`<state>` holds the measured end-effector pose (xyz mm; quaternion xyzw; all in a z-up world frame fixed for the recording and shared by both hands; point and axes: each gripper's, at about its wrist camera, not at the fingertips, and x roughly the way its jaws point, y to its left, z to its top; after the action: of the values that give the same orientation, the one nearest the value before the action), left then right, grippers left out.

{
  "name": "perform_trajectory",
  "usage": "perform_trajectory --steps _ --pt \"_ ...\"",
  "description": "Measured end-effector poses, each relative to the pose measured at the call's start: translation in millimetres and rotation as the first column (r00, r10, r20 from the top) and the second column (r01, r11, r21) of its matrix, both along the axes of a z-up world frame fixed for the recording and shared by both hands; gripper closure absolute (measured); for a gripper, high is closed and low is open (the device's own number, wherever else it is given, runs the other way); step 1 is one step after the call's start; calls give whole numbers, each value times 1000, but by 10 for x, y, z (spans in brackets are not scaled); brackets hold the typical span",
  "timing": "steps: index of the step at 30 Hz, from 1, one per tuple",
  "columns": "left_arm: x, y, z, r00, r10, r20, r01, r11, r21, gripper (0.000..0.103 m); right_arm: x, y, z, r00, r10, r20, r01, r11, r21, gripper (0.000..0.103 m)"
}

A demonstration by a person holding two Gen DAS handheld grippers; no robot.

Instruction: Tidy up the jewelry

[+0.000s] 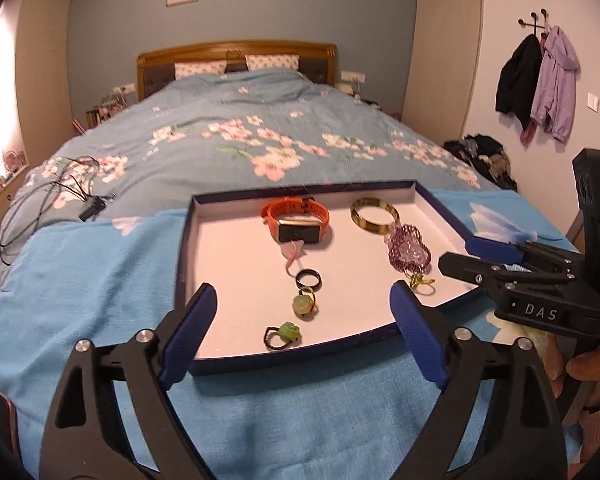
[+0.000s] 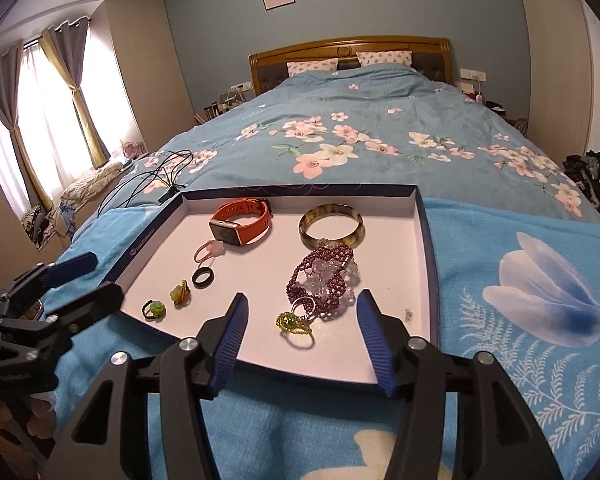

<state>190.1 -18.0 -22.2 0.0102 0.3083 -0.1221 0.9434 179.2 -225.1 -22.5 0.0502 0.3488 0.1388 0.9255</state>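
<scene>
We are working at the foot of a bed (image 1: pixel 240 128) draped with a blue floral cloth (image 2: pixel 520 280). The tray (image 1: pixel 228 216) is lying on that cloth, holding the orange watch (image 1: pixel 298 220), the amber bangle (image 2: pixel 332 226), the purple bead bracelet (image 2: pixel 324 280), a black ring (image 1: pixel 308 279) and several green rings. Our left gripper (image 1: pixel 304 316) is hovering with jaws spread wide and empty over the tray's near edge; our right gripper (image 2: pixel 300 328) is hovering likewise, jaws apart, the green gem ring (image 2: pixel 294 322) lying untouched between them.

Bare tray (image 2: pixel 384 240) floor lay open at the right wrist frame's center right; the bead bracelet (image 2: pixel 324 280) and green ring (image 2: pixel 294 322) crowded the lower middle.
</scene>
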Motion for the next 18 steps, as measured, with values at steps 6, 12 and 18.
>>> perform_trajectory --steps 6,12,18 --pt "-267 25 118 996 39 76 -41 999 17 6 -216 0 110 995 -30 97 34 999 -43 10" --pt "-599 55 242 978 98 182 -106 994 34 6 -586 45 292 968 -42 249 65 994 -87 7" --pt "-919 137 360 953 153 261 -161 987 9 6 -871 64 365 942 -73 329 120 985 -124 7"
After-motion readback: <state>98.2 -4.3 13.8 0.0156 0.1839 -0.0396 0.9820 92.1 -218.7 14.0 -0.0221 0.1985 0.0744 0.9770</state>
